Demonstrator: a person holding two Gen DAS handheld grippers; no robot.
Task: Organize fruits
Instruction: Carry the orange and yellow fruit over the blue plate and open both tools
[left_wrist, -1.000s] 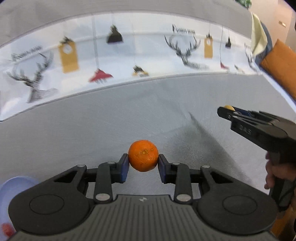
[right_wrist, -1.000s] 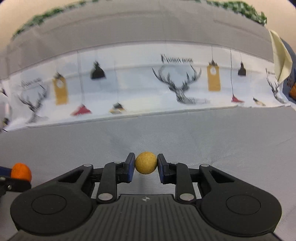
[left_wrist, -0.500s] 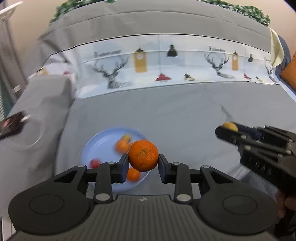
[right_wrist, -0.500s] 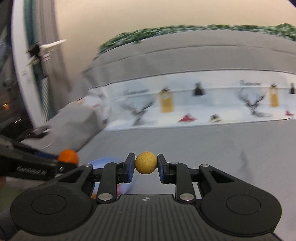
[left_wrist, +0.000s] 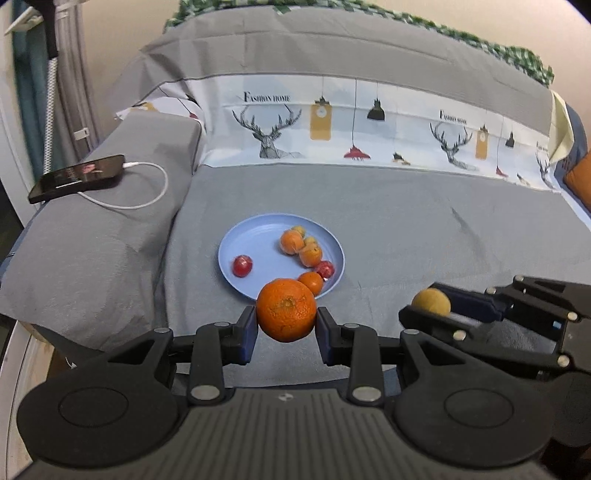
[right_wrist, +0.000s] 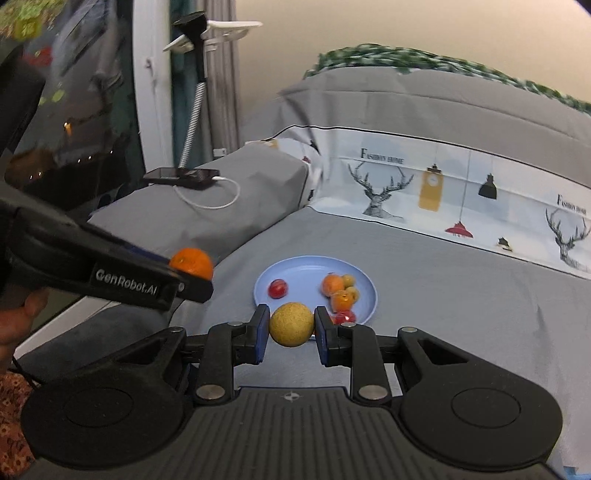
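My left gripper (left_wrist: 286, 322) is shut on an orange (left_wrist: 286, 309) and holds it just in front of the near rim of a light blue plate (left_wrist: 255, 247). The plate lies on the grey bed cover and holds several small orange, yellow and red fruits. My right gripper (right_wrist: 291, 328) is shut on a round yellow fruit (right_wrist: 291, 324), held above the plate's near edge (right_wrist: 295, 269). The right gripper also shows in the left wrist view (left_wrist: 428, 306), to the right of the plate. The left gripper with its orange (right_wrist: 192, 261) shows at the left in the right wrist view.
A grey pillow (left_wrist: 110, 221) lies left of the plate with a black phone (left_wrist: 77, 177) and white charging cable on it. A printed deer-pattern sheet (left_wrist: 369, 129) runs along the back. An orange cushion (left_wrist: 580, 177) is at the far right. A window is at the left.
Both grippers swung left and back, each still holding its fruit. The plate came fully into view, and the pillow with the phone appeared at the left.
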